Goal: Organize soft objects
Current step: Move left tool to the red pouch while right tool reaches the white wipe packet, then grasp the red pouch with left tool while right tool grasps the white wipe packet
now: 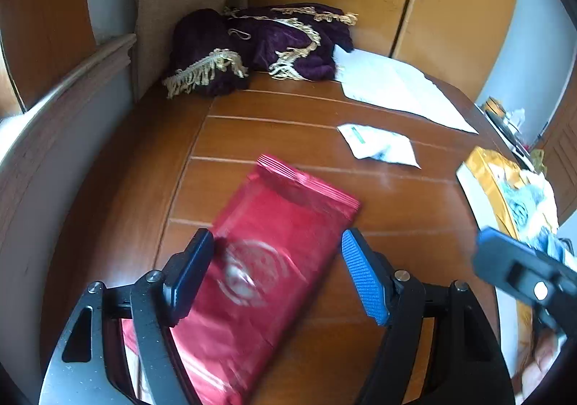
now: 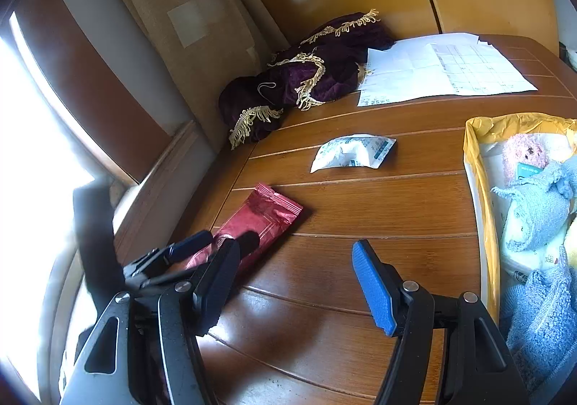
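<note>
Red pouch between spread fingers

The left gripper (image 1: pixel 277 275) hangs spread over the red foil pouch (image 1: pixel 274 253) lying flat on the wooden counter (image 2: pixel 360 260). The right gripper (image 2: pixel 295 282) is spread too, empty. Farther off lies a white packet (image 2: pixel 351 152); beyond, a purple fringed cloth (image 2: pixel 310 80) sits bunched

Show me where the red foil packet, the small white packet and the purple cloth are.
red foil packet (image 1: pixel 281 242): left wrist view, its middle.
small white packet (image 2: pixel 351 152): right wrist view, its centre.
purple cloth (image 1: pixel 259 44): left wrist view, its velvet middle.
</note>
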Motion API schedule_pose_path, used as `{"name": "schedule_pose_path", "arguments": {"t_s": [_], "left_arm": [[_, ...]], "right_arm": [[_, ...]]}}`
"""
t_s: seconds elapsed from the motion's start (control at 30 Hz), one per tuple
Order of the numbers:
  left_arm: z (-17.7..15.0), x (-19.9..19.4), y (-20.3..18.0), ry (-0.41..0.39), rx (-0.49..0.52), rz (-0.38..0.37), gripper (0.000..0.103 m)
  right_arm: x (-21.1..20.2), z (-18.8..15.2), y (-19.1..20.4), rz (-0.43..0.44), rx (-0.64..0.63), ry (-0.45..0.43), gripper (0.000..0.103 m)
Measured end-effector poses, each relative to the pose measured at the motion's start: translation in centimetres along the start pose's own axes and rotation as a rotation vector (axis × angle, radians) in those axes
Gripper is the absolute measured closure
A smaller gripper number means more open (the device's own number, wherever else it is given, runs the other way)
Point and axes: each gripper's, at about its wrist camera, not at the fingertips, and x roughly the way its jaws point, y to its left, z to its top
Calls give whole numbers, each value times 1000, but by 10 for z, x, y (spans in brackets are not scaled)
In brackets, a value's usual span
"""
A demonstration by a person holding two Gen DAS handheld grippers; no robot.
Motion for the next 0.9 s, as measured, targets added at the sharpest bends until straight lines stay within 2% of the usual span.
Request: {"name": "schedule_pose_path", "arguments": {"t_s": [0.1,0.13,0.27,0.43,0.57,0.63,0.7,0.8,0.9], "left_arm": [[2,14,15,54,-79,-29,29],[0,12,17,48,-91,-51,29],[-10,4,16,64,-71,-108,29],[-22,-1,1,26,-16,-48,28],[-28,-5,-10,8,56,-25,28],[-30,-6,-13,0,77,-10,29],[-30,-8,-12,-1,69,-19,32],[-32,-11,-18,-17,94,-1,36],[-34,-13,-20,-24,103,6,39]], "right_arm": [[-3,-1,1,-13,-15,-18,36],[-4,-1,1,-22,-15,-27,36],[-5,1,-2,-23,2,-30,36],[-3,3,-7,-36,22,-12,36],[-10,12,-12,-52,83,69,36],[-18,24,-4,-108,62,97,36],[-22,40,2,-110,43,110,36],[-13,63,8,-185,45,172,36],[0,79,22,-200,-3,204,36]]}}
